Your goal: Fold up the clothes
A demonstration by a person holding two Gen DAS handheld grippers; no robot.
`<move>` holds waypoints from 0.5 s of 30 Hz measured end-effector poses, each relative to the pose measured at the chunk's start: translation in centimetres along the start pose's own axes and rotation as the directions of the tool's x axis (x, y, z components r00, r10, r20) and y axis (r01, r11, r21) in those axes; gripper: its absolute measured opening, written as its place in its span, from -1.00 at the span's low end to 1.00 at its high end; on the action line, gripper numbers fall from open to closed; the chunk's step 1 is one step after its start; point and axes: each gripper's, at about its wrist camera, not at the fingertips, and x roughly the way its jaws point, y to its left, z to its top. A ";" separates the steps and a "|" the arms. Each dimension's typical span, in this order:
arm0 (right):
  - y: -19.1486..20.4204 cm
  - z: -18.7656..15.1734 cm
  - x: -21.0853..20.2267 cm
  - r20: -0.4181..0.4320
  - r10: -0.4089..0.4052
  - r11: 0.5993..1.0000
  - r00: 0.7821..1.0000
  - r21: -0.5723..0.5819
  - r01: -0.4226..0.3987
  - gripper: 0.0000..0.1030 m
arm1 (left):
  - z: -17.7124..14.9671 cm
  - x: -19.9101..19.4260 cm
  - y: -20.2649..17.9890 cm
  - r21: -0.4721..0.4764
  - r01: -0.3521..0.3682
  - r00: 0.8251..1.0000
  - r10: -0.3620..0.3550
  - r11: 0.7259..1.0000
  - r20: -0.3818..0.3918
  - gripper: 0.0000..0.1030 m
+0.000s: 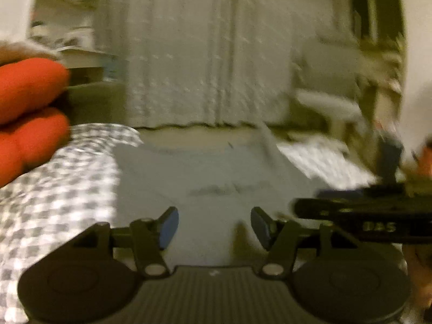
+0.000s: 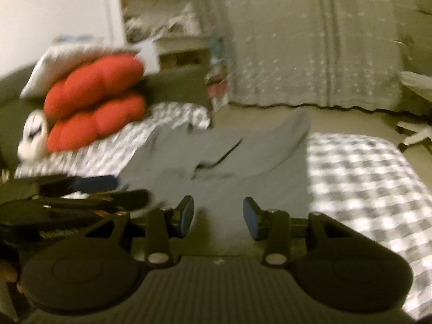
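Hovering over grey garment [image 1: 205, 167], both jaws apart.

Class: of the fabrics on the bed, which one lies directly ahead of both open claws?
The plain grey garment, spread flat on the checked bedcover; the red cushions sit off to the side.

A grey garment [image 2: 216, 162] is seen spread flat on a checked bed cover [image 2: 359, 178], one sleeve angled outward, its details blurred.

A checkered bedcover [image 2: 359, 178] carries a flat grey garment [image 2: 216, 162] and red cushions [image 2: 94, 102].
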 end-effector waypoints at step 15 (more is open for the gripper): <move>-2.8 -1.1 -1.2 -0.037 -0.074 0.997 0.997 -0.004 0.074 -0.17 | -1.6 -2.4 2.9 -0.052 0.002 0.997 -0.006 0.999 -0.077 0.24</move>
